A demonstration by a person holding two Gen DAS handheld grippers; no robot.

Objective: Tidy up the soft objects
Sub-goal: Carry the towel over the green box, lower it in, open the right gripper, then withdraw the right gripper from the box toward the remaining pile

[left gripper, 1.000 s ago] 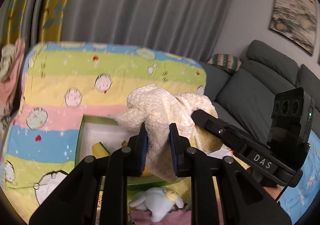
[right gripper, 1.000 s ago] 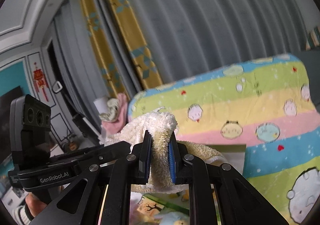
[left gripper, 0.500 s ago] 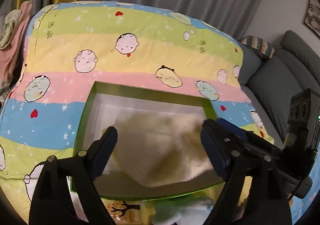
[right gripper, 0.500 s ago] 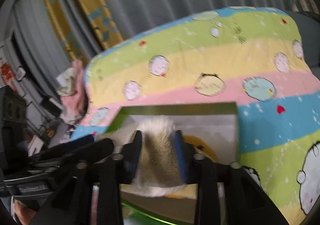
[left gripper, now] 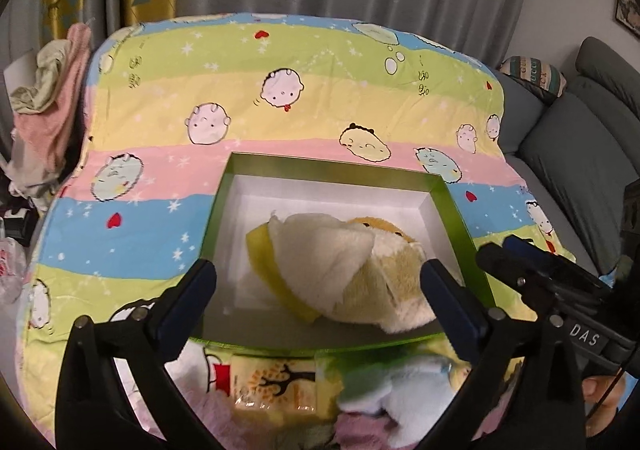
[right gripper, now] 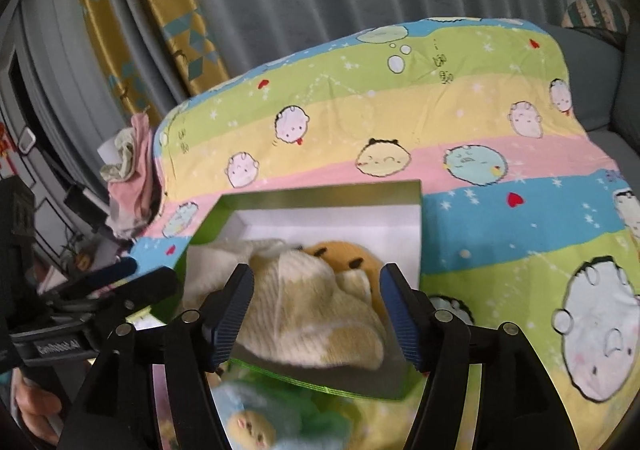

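The cream towel (left gripper: 336, 266) lay bunched inside the green box (left gripper: 452, 205), draped over a yellow plush toy (right gripper: 344, 256) and a strip of yellow cloth (left gripper: 260, 262), with the box resting on a striped cartoon blanket (left gripper: 160, 109). The left tool (left gripper: 316, 290) stood released, its jaws still spreading wide, and the towel sat between them without either pad pressing on it. The right tool (right gripper: 316, 304) was also letting go, its jaws opening on either side of the towel's near fold, and the pads appeared clear of the fabric. The main risk looked to be snagging: the looped pile could catch on a ribbed pad as the tools drew back, dragging the towel up and out over the near wall of the box. The towel's near edge already seemed to lie close to that wall, so a small tug might spill it onto the pile of other soft things, including a blue plush toy (left gripper: 404, 390), lying just in front of the box. The heap also sat high and loose, so it might slump or leave little room for what was still to be packed. A careless sweep could also nudge the light box along the blanket.
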